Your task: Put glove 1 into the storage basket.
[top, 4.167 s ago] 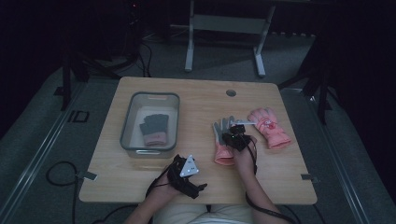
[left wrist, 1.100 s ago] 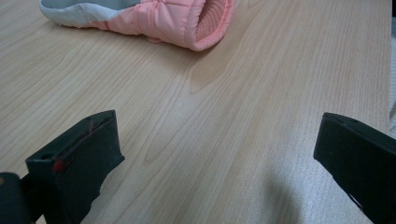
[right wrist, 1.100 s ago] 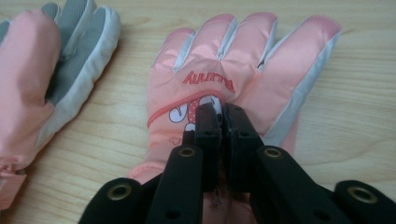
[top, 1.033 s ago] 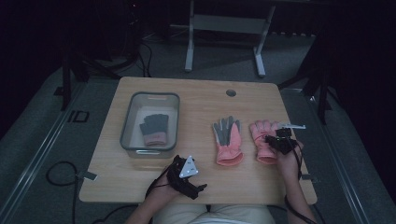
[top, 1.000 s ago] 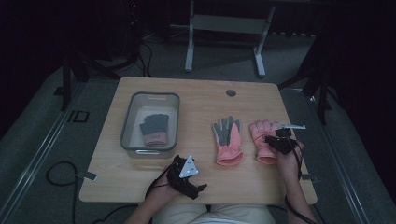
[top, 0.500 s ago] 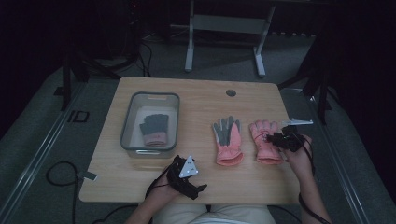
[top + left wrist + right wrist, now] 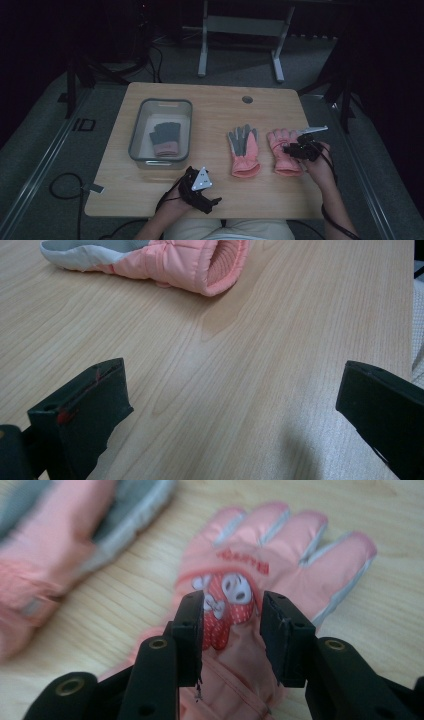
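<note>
Right gripper [image 7: 231, 625] part-open over pink glove [image 7: 280, 555], jaws just narrowing, cartoon patch between; left gripper [image 7: 230, 410] wide open on bare table [image 7: 240, 365]

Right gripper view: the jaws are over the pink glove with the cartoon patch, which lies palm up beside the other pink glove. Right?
Not quite. The right gripper is over that pink glove, but its back faces up, as the right gripper view shows. The other pink glove lies beside it.

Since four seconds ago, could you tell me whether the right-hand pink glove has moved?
Yes. The right glove has come toward the table's near edge and straightened; it now lies parallel beside the other glove.
</note>
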Available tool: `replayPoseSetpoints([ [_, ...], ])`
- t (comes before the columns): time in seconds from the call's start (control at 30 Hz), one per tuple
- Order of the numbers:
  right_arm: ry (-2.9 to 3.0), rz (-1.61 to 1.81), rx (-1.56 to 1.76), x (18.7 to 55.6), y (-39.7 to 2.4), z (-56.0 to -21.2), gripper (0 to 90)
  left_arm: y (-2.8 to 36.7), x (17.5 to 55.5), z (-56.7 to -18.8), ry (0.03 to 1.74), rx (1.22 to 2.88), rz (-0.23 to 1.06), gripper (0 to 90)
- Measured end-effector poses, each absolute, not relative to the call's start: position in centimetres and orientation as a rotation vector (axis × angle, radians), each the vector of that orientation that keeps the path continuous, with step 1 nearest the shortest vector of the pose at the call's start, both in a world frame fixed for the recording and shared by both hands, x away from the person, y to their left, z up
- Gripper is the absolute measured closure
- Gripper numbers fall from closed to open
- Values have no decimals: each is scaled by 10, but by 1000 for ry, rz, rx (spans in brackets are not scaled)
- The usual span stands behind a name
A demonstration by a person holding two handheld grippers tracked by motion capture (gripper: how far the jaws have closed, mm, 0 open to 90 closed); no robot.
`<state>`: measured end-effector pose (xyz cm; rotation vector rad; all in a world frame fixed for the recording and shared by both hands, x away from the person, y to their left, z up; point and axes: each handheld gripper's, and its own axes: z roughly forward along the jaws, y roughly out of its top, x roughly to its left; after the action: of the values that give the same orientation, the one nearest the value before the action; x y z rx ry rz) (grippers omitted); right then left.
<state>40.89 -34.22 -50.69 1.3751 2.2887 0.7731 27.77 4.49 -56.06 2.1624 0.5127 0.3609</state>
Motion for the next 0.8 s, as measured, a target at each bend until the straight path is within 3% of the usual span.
replayPoseSetpoints([
  [0.4,2160,755,1488,407,-333,-524,859,45,278,-561,511,2161,360,1],
  [0.63,2095,780,1522,402,-333,-503,873,45,278,-561,511,2159,358,1],
  [0.8,2048,838,1476,397,-324,-468,875,45,278,-561,509,2159,358,1],
])
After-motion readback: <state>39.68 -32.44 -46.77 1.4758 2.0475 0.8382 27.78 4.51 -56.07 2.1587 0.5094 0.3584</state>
